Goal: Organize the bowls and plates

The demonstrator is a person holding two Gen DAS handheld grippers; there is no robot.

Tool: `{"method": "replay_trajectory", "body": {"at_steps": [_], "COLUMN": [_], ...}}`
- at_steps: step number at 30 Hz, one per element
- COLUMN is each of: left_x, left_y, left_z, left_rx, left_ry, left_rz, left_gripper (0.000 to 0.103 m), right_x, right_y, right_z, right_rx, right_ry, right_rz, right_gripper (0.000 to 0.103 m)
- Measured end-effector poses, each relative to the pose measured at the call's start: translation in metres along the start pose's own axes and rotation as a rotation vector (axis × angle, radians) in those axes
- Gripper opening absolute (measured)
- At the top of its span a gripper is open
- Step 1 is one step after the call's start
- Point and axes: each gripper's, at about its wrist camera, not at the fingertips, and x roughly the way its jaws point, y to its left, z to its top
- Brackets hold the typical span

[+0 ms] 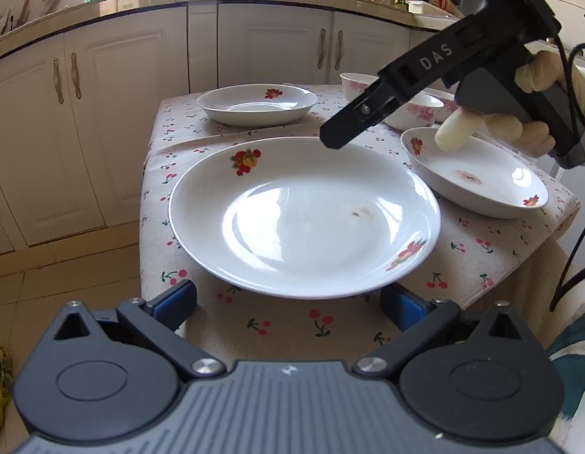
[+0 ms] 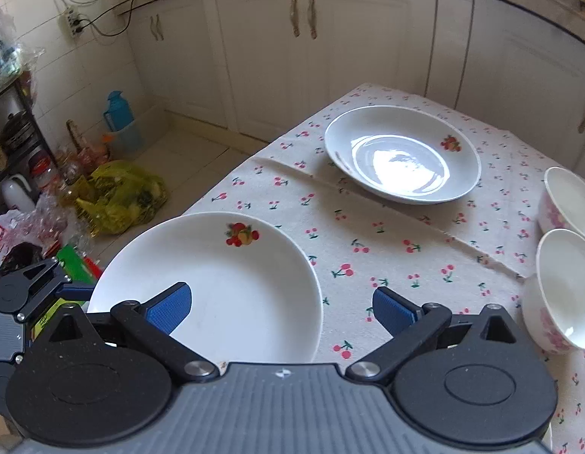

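A large white plate [image 1: 304, 215] with fruit prints lies at the near corner of the cherry-print tablecloth [image 1: 330, 321]. My left gripper [image 1: 288, 302] is open, its blue pads [image 1: 175, 299] wide apart at the plate's near rim. In the right wrist view my right gripper [image 2: 283, 310] is open: one pad [image 2: 171, 308] hangs over this plate [image 2: 213, 283], the other over the cloth. A second plate [image 1: 256, 104] [image 2: 402, 155] sits at the far side and a third plate [image 1: 474, 174] at the right. Two pink-flowered bowls [image 2: 568, 287] [image 2: 568, 200] stand together at the right.
White cabinets [image 2: 330, 56] run close behind the table. On the floor to the left lie a yellow bag [image 2: 118, 196], a blue thermos [image 2: 116, 111] and clutter. A gloved hand [image 1: 493, 121] holds the right gripper above the third plate; its cable [image 1: 572, 249] hangs at the right.
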Motion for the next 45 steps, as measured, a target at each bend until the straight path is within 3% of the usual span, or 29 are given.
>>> {"method": "replay_trajectory", "body": {"at_steps": [11, 16, 23, 31, 45], "left_x": [0.007, 0.009, 0.012, 0.011, 0.033], "left_y": [0.005, 0.006, 0.009, 0.010, 0.012], "left_z": [0.006, 0.008, 0.008, 0.010, 0.036], "left_rx": [0.091, 0.120, 0.126, 0.139, 0.187], "left_ry": [-0.012, -0.016, -0.011, -0.006, -0.010], "left_rz": [-0.065, -0.083, -0.099, -0.096, -0.112], "left_gripper": [0.102, 0.103, 0.103, 0.103, 0.102], "right_x": [0.028, 0.036, 0.042, 0.043, 0.038], "right_y": [-0.002, -0.001, -0.004, -0.014, -0.039], "right_z": [0.014, 0.015, 0.015, 0.017, 0.027], "right_rx": [-0.060, -0.067, -0.067, -0.021, 0.039], "right_ry": [0.094, 0.128, 0.152, 0.157, 0.119], "right_rz": [0.104, 0.122, 0.148, 0.201, 0.170], "right_gripper": [0.102, 0.090, 0.082, 0.082, 0.082]}}
